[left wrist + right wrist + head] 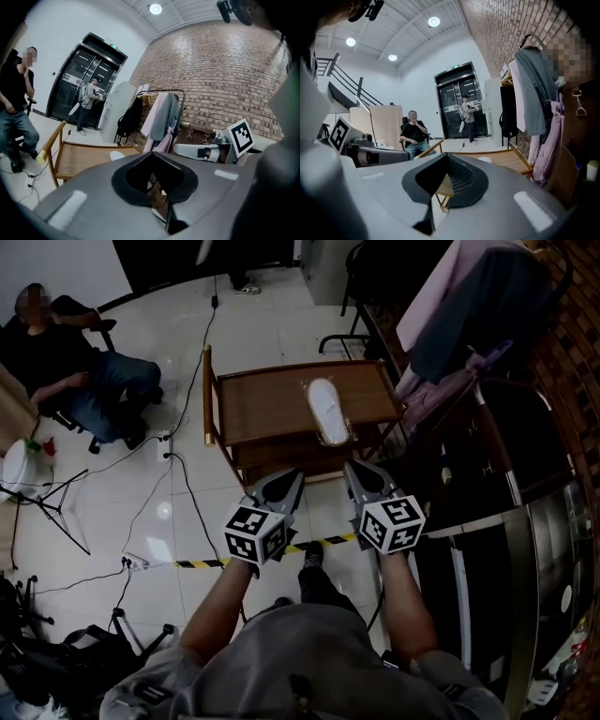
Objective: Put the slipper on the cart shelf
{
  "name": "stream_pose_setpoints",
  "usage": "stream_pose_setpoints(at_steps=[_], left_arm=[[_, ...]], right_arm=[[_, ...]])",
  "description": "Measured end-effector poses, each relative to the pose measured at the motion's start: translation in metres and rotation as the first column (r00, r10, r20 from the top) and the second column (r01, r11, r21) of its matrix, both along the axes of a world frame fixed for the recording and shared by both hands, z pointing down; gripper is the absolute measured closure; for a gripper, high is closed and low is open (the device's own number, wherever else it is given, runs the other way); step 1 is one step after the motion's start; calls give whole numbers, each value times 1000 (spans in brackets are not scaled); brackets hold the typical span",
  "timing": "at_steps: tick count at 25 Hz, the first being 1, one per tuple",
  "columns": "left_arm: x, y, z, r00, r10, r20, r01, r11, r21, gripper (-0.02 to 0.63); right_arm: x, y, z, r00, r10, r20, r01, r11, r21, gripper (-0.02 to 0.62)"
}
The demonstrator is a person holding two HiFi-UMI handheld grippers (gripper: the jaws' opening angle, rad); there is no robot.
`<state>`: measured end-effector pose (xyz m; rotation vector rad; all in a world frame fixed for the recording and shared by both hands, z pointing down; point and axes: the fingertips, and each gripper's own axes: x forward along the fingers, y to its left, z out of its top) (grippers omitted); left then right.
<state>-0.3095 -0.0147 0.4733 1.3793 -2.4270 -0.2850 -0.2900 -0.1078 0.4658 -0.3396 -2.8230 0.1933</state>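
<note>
- A pale slipper (327, 409) lies lengthwise on the top shelf of a wooden cart (262, 404) at the centre of the head view, toward the shelf's right side and touched by neither claw.
- The left gripper (284, 482) and the right gripper (362, 476) hang side by side just below the cart's near edge, well short of the slipper. Both point toward the cart.
- The left gripper view shows its jaws drawn together with nothing between them. The right gripper view shows the same: jaws pressed closed and empty, the cart's wooden frame visible beyond them.
- With the slipper resting on the shelf, the placing looks done, unless the lower shelf (281, 463) is the one meant.
- The slipper looks light and soft, with a thin sole likely to bend and droop if lifted by one end. It seems neither fragile nor slippery.
- The best hold would probably be across the middle, pinching the sole's side edge or the upper band, so that it hangs level.
- A seated person (70, 367) watches from the upper left of the head view. Garments on a clothes rack (469, 315) crowd the upper right, and striped tape (323, 544) crosses the tiled floor below the claws.
</note>
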Motion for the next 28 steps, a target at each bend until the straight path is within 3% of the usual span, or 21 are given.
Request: stream_pose_setpoints(at_steps=[8, 12, 19, 24, 28], left_arm=[[-76, -48, 31, 997, -45, -69, 38, 994, -99, 598], [-99, -59, 45, 994, -51, -94, 39, 991, -124, 598], [-130, -78, 82, 989, 5, -144, -27, 988, -150, 598], [-145, -94, 112, 984, 45, -172, -79, 978, -195, 598], [-157, -87, 125, 982, 34, -184, -77, 970, -233, 598]], right_arm=[[-88, -49, 54, 991, -42, -123, 37, 998, -43, 593], [-114, -68, 88, 978, -41, -205, 32, 998, -49, 531], [-142, -107, 163, 932, 79, -355, -107, 992, -62, 364], [-156, -130, 209, 895, 137, -425, -205, 972, -118, 316], [-173, -134, 243, 874, 138, -466, -279, 928, -248, 301]])
